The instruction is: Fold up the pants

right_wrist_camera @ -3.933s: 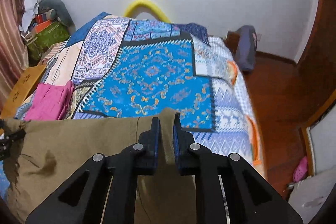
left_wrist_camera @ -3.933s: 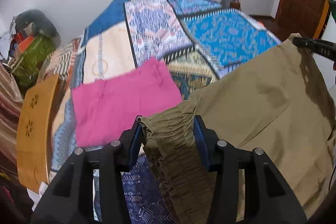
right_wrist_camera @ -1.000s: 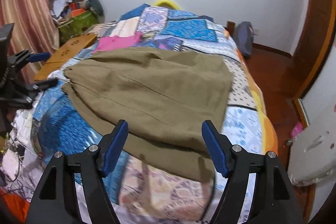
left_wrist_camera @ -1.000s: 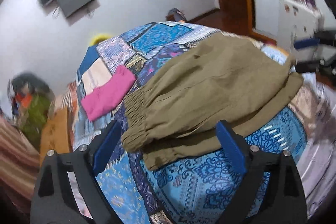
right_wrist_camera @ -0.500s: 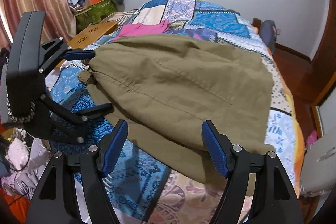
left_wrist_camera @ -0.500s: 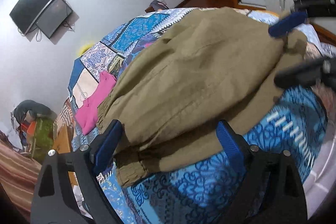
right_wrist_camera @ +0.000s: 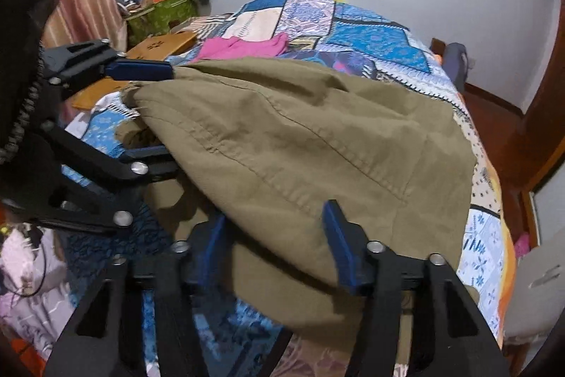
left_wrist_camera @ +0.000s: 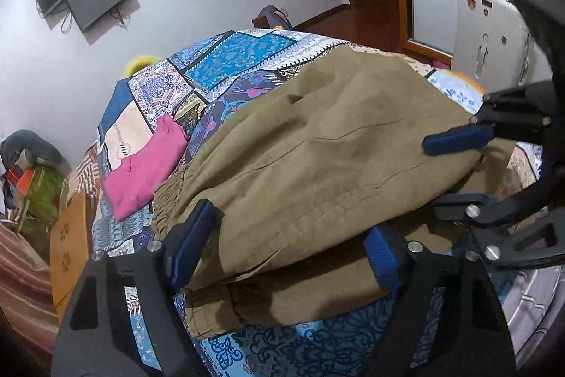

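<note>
- The patchwork bedspread [right_wrist_camera: 370,34] covers the whole bed, and my olive pants [right_wrist_camera: 300,143] lie across its near end, already doubled over once, the upper layer set back a little from the lower one along the near edge.
- The step in hand, as I judge it, is taking hold of that near edge at two spots for the next fold.
- My left tongs [left_wrist_camera: 286,242] straddle the edge towards the gathered waistband (the cloth bulges between the blue pads); the jaws have just been closing but stand wide, and I see no pinch, so I call them released.
- My right tongs [right_wrist_camera: 279,235] straddle the edge further along; these jaws have just been closing too, cloth lies between them, yet the pads do not visibly press, so released as well.
- Next, I reckon, both pairs must clench on both layers together, lift evenly, and carry the edge across towards the far side.
- A folded pink garment [left_wrist_camera: 144,168] lies beyond the waistband, apart from the pants.
</note>
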### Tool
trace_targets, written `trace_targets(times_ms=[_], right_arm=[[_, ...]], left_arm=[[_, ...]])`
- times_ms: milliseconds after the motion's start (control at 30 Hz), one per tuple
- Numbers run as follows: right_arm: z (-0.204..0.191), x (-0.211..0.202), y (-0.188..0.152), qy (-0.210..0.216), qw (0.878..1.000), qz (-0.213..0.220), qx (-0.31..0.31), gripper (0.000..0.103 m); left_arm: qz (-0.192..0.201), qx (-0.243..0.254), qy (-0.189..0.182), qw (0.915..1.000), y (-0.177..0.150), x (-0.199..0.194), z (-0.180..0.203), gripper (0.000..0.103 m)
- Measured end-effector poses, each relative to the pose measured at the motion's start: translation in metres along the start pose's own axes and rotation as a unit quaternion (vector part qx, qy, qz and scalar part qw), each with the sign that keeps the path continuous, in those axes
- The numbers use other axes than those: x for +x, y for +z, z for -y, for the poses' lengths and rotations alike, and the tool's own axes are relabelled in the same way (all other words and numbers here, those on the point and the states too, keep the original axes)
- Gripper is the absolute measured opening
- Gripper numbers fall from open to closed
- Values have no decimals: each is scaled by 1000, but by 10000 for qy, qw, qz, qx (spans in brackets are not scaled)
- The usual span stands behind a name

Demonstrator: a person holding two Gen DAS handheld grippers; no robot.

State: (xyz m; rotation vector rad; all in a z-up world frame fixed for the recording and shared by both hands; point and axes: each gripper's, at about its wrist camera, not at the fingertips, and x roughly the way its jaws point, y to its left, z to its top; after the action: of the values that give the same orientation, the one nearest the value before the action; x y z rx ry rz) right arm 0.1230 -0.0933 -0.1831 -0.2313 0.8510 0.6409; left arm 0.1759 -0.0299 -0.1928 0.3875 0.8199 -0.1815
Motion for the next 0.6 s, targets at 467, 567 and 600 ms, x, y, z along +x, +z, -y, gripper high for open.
trace_targets(times_ms=[467, 567, 600], right_arm=[[4, -7, 2, 118, 9996, 243, -7, 13], [5, -10, 2, 185, 9996, 232, 26, 11], [6, -13, 1, 192, 9995, 246, 33, 11]], left_arm=[[-138, -13, 186, 9997, -10, 6, 10, 67], [-90, -69, 133, 9998, -5, 4, 9, 48], [-83, -79, 122, 9999, -5, 3, 8, 42]])
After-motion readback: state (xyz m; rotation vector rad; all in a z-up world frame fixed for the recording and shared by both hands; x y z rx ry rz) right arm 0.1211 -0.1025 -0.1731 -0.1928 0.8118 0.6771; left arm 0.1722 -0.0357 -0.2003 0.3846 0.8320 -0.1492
